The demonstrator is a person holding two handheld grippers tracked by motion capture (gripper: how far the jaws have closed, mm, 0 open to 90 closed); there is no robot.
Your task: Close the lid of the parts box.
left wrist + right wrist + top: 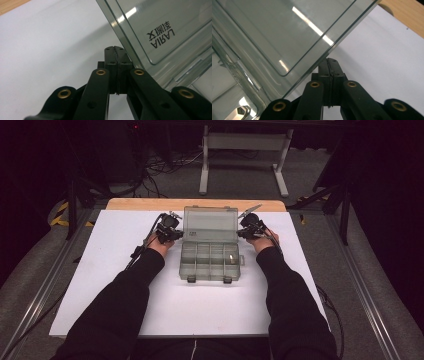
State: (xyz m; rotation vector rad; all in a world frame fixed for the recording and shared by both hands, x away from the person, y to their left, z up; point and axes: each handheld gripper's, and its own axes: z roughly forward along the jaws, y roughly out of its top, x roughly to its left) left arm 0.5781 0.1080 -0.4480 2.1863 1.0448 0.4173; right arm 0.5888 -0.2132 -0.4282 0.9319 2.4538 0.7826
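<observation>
High view: a clear plastic box sits mid-table on the white sheet, lid raised at 12 o'clock. The left gripper sits at 9 o'clock of the lid, the right gripper at 3 o'clock.

Left gripper view: the left gripper has its jaws pressed together, empty, just beside the lid edge.

Right gripper view: the right gripper has its jaws closed on nothing, beside the lid; a metal nut lies in the box at 8 o'clock.

A white-topped table (wood edge at back) carries an open clear compartment box.
</observation>
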